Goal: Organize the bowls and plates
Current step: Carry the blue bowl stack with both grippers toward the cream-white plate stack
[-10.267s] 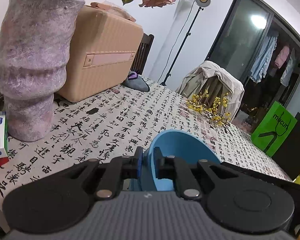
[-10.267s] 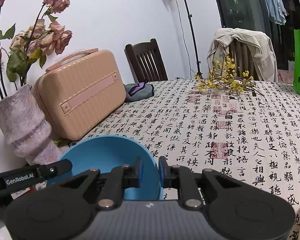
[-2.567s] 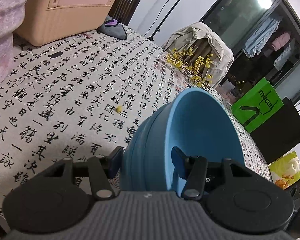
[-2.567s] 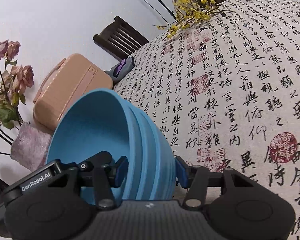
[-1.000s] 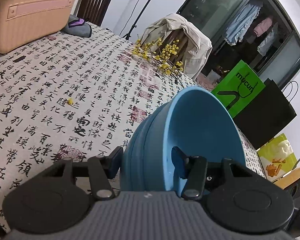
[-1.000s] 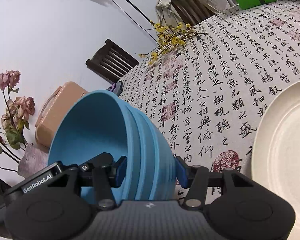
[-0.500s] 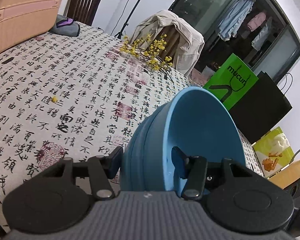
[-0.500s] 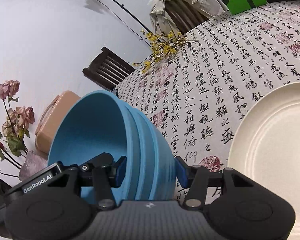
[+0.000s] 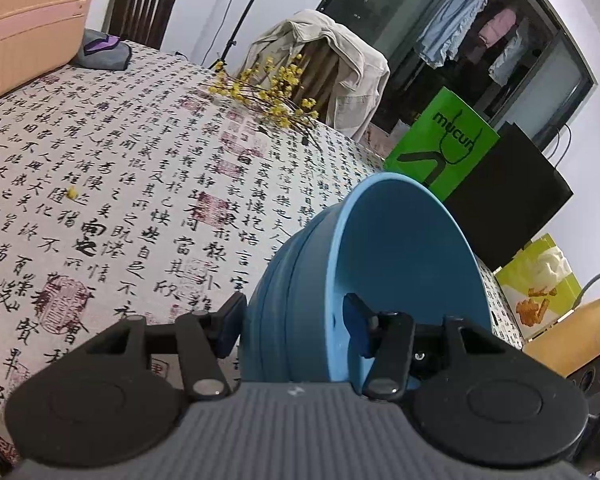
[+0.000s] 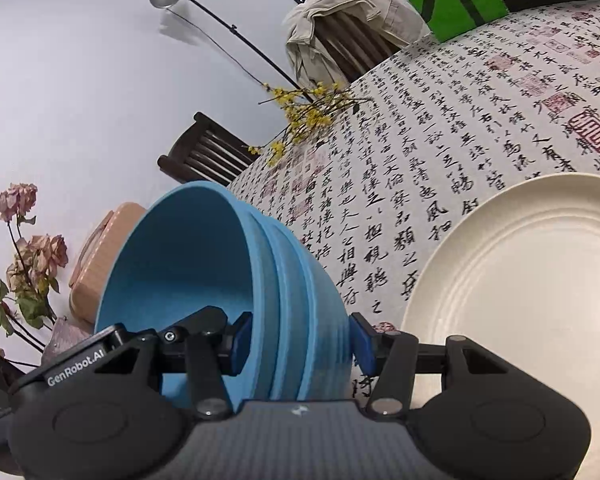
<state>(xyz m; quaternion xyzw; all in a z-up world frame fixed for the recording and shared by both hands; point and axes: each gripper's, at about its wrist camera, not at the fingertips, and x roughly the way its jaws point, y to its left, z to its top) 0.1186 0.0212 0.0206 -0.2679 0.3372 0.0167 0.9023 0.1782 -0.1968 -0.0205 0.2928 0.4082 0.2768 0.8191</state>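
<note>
Stacked blue bowls [image 9: 380, 264] gripped from both sides, above the tabletop [image 9: 140, 168].
Left tool [image 9: 292, 322] and right tool [image 10: 298, 340], each part open, clamp opposite rims; cream plate [image 10: 532, 280] lies just beside.

Cream plate [image 10: 532, 280] — cut off right; bowl stack [image 10: 228, 280] base hidden.

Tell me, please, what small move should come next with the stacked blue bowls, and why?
Probably carry the blue bowls on toward the cream plate: both tongs, left and right, grip the stack's rim, and the plate lies bare just beside it.
</note>
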